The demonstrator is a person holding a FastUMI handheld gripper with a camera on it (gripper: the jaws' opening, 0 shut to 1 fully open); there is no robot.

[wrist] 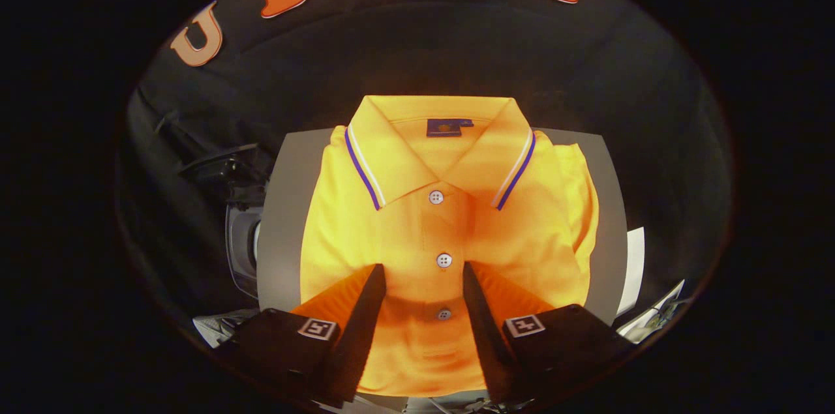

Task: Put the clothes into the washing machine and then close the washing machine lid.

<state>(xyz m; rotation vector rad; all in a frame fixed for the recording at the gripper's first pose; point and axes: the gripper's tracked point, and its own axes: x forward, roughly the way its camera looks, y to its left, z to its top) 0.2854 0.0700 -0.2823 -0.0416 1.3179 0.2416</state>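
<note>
- A folded yellow polo shirt (424, 231) lies flat on a grey table (287, 205), collar pointing away from the gripper and the button placket running straight towards it.
- The gripper (424, 274) hangs over the shirt's near half with its fingers parted to a moderate gap; the placket and its lower buttons sit between them. Whether the tips touch the cloth I cannot tell, and nothing is pinched.
- Judged from this, the first step is in hand: taking hold of the shirt, which has not yet left the table.
- Beside the shirt, off the table's edge, stands a dark appliance (238, 231) with a rounded pale front; it may be the washing machine, though that is not clear.
- The next move calls for lowering onto the fabric, gathering a fold at the placket, and closing firmly enough that the folded layers lift together.
</note>
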